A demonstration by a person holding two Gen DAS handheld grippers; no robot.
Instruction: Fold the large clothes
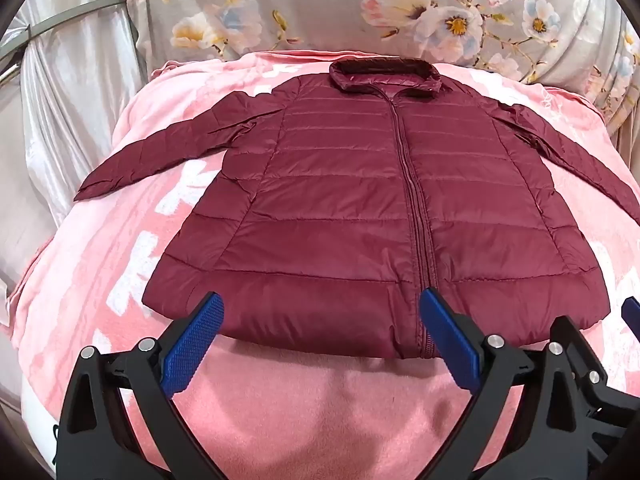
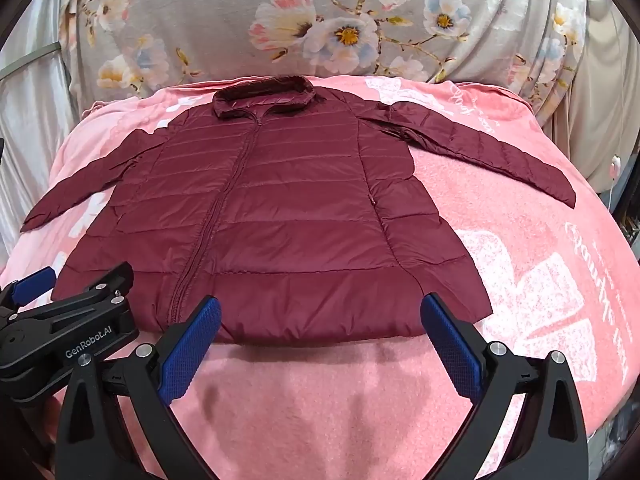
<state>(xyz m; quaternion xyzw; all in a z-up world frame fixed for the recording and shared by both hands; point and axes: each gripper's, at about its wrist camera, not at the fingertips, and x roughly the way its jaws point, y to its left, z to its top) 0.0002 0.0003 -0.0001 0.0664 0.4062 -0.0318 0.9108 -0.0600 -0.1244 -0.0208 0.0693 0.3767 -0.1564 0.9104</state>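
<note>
Both tools gape wide and hold nothing: the left tool (image 1: pixel 320 320) and the right tool (image 2: pixel 320 322) hover side by side just short of the hem of a maroon quilted puffer jacket (image 1: pixel 352 216). Zipped, front up, sleeves spread to either side, it lies ahead on a pink blanket (image 2: pixel 520 280), collar (image 2: pixel 262 94) farthest away, near floral bedding (image 2: pixel 320 20).

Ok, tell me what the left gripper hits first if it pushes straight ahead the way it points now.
Most likely the bottom hem of the maroon jacket. The left gripper is open, its fingers straddling the hem left of the zipper. Height above the pink blanket is unclear, so it might skim over the hem.
</note>
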